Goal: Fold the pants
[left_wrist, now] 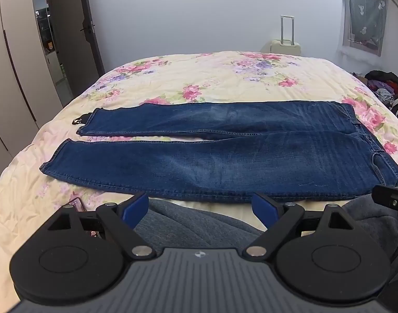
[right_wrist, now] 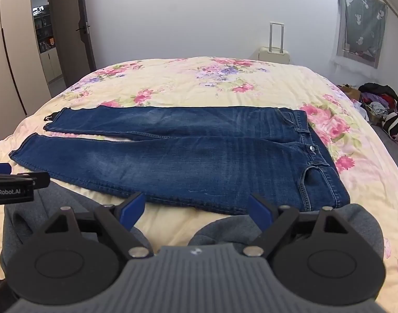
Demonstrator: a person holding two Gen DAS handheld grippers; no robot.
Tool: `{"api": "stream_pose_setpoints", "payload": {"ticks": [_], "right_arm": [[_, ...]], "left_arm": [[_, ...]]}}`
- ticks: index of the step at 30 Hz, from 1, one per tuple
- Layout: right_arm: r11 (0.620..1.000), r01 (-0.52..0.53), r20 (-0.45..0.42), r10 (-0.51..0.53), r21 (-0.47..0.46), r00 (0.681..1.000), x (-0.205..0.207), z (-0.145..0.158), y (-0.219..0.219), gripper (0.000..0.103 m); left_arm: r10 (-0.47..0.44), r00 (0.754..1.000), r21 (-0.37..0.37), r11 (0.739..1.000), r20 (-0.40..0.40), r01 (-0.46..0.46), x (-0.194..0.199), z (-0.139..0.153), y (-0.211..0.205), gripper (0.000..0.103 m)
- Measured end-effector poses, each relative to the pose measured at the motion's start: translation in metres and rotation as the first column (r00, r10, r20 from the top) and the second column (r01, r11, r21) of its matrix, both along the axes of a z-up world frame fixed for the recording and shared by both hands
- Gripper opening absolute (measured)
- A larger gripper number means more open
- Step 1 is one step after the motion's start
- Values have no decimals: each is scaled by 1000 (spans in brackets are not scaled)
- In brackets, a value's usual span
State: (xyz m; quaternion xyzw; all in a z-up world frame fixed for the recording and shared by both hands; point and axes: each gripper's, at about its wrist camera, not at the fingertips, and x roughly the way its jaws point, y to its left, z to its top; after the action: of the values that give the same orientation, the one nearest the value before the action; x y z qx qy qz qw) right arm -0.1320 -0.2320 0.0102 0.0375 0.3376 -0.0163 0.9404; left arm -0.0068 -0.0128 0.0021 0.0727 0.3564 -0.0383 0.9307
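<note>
A pair of dark blue jeans (left_wrist: pixel 225 154) lies flat across the floral bedspread (left_wrist: pixel 212 78), waist to the right and both legs stretching left, slightly parted. In the right wrist view the jeans (right_wrist: pixel 185 156) show their button and pocket at the right. My left gripper (left_wrist: pixel 200 208) hangs open just short of the jeans' near edge, nothing between its blue pads. My right gripper (right_wrist: pixel 196 212) is also open and empty, near the waist end of the near edge. Below both grippers are a person's knees in grey trousers (left_wrist: pixel 199 221).
A cream suitcase (left_wrist: pixel 286 44) stands behind the bed at the wall. A heap of clothes and bags (right_wrist: pixel 381 109) lies on the floor to the right. Wardrobe doors (left_wrist: pixel 13 52) and an open doorway are at the left. A small black item (left_wrist: pixel 79 120) lies by the far leg's hem.
</note>
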Motion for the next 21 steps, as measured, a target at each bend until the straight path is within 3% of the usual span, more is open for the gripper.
{"api": "stream_pose_setpoints", "payload": {"ticks": [21], "right_arm": [[1000, -30, 4, 31, -3, 1000, -3, 3, 5, 82]], "left_arm": [[-49, 999, -24, 999, 3, 49, -5, 4, -8, 103]]}}
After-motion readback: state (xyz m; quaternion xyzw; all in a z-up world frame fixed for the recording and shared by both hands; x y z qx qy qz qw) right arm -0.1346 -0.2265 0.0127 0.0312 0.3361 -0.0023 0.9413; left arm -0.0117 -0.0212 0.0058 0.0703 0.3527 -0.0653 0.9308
